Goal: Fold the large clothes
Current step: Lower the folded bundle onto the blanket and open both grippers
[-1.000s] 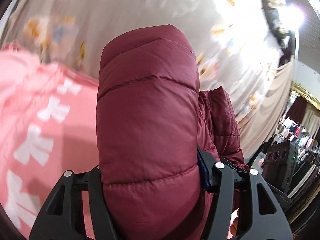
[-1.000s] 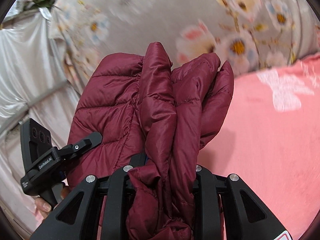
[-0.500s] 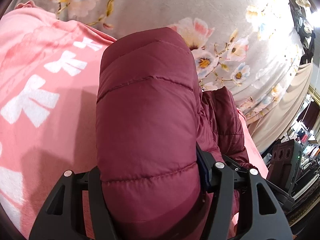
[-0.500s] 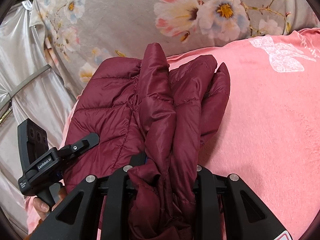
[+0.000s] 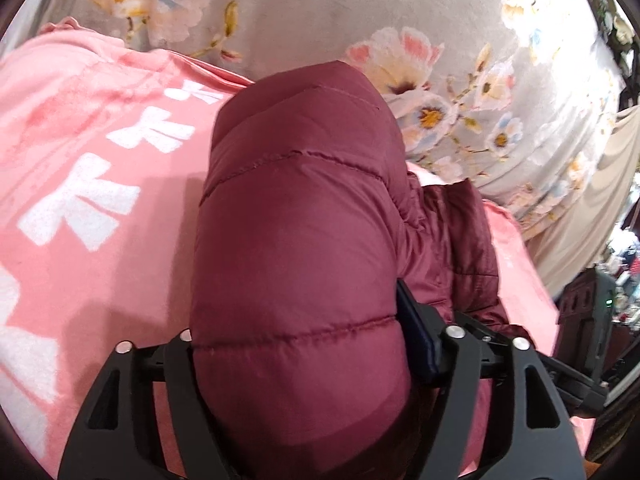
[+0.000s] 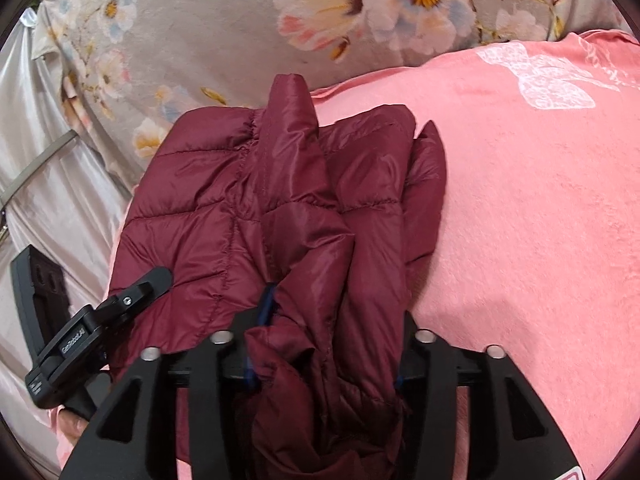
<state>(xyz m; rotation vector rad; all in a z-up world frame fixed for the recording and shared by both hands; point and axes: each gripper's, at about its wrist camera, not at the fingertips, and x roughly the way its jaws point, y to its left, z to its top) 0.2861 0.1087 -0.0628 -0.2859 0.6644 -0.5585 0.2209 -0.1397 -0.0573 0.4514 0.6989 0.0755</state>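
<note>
You have one maroon puffer jacket (image 5: 296, 264) over one pink blanket (image 6: 540, 216). Your left tongs (image 5: 304, 364) and right tongs (image 6: 324, 360) each pinch it, the bulk reaching toward 12 o'clock.

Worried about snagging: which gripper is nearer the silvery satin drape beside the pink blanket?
Left, likely. The left gripper grips the maroon jacket at the edge of the pink blanket, next to the satin drape; the right gripper holds the jacket farther in.

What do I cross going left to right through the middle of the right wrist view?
Silvery satin cloth → left gripper, its tip against the jacket → maroon puffer jacket, bunched in the right gripper → pink blanket.
</note>
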